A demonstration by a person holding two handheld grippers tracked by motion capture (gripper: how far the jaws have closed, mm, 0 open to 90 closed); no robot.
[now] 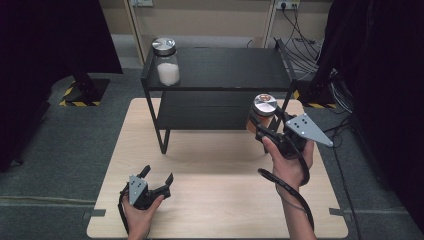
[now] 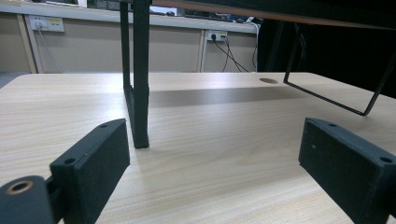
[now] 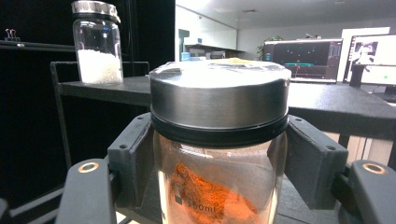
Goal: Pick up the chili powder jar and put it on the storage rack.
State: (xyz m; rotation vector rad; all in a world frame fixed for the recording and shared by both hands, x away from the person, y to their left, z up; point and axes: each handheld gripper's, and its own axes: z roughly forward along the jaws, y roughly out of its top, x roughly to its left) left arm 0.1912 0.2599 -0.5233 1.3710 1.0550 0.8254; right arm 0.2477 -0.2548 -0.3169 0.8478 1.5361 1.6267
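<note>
My right gripper (image 1: 261,129) is shut on a glass jar of orange powder (image 1: 261,111) with a steel lid, held in the air at the right front of the black two-level shelf (image 1: 220,67). In the right gripper view the jar of orange powder (image 3: 219,154) sits upright between both pads, just below its lid. A second jar with white grains (image 1: 166,61) stands on the shelf's top level at the left; the right gripper view has this white jar (image 3: 97,44) at upper left. My left gripper (image 1: 159,178) rests low over the table's near left, open, nothing between its fingers (image 2: 95,161).
The shelf stands on a light wooden table (image 1: 215,200), its near left leg (image 2: 138,79) just ahead of my left gripper. The shelf's lower level (image 1: 205,112) is bare. Cables lie on the floor at the back right (image 1: 305,47).
</note>
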